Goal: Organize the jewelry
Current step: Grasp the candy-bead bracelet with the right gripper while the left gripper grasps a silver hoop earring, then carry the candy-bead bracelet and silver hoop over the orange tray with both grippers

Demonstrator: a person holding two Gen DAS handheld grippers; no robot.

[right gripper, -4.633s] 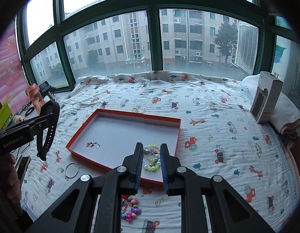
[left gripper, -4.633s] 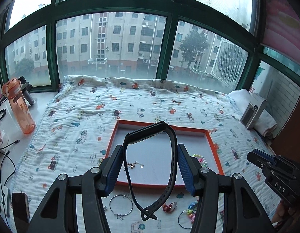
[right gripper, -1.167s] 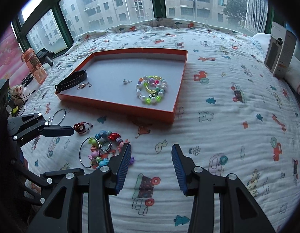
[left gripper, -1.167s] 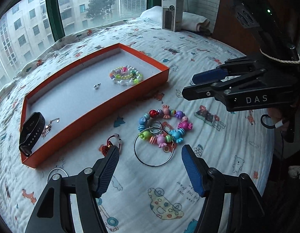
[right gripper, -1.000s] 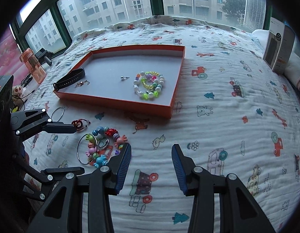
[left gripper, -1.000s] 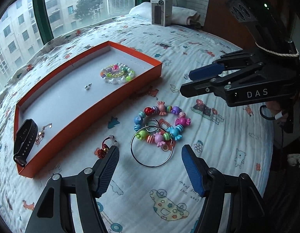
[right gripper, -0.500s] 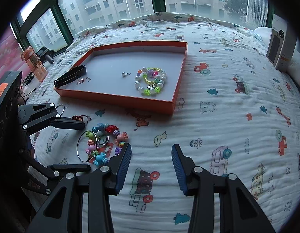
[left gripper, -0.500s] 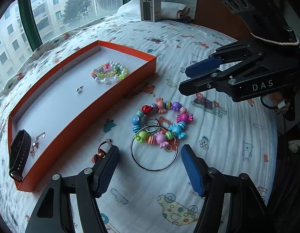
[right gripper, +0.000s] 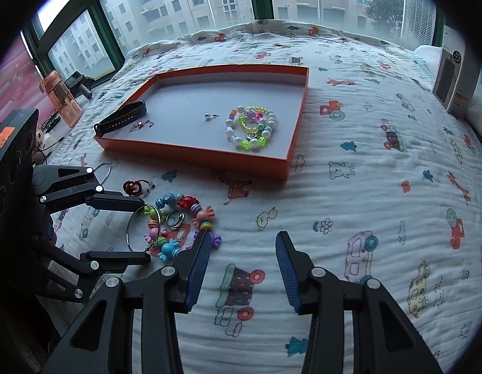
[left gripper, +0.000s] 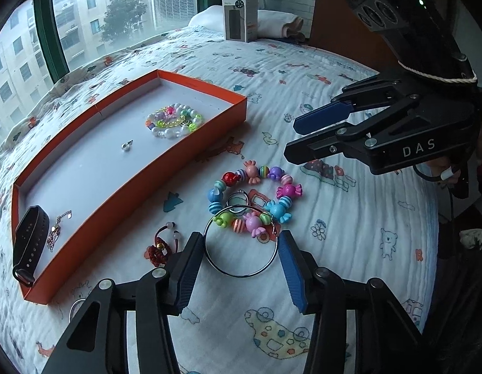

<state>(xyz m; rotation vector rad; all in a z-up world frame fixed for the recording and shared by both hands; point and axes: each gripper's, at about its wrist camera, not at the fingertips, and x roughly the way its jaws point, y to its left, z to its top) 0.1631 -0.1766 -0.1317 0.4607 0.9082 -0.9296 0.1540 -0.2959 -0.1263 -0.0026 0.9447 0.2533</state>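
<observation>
A silver bangle (left gripper: 241, 272) lies flat on the printed bedspread, overlapping a candy-bead bracelet (left gripper: 284, 190) and a small key ring (left gripper: 238, 199). My left gripper (left gripper: 240, 238) straddles the bangle. Its jaws are closing, and the pads stand just outside the rim on both sides. In the right wrist view the left gripper (right gripper: 144, 230) brackets the same bangle (right gripper: 128, 227). My right gripper (right gripper: 244, 235) hovers open over bare bedspread beside the candy-bead bracelet (right gripper: 203, 215), with nothing between its fingers. The orange tray (left gripper: 191, 152) holds a black band (left gripper: 30, 246), a chain, a stud and bead bracelets (left gripper: 174, 121).
A red knotted cord charm (left gripper: 158, 249) lies left of the bangle, and another thin ring (right gripper: 103, 168) sits near the tray's front corner. A grey box (right gripper: 456, 78) stands at the far right by folded towels. An orange bottle (right gripper: 58, 96) stands at the window sill.
The black band that my left gripper held now lies in the tray. In the last second the left jaws have narrowed around the silver bangle. The right gripper is unchanged.
</observation>
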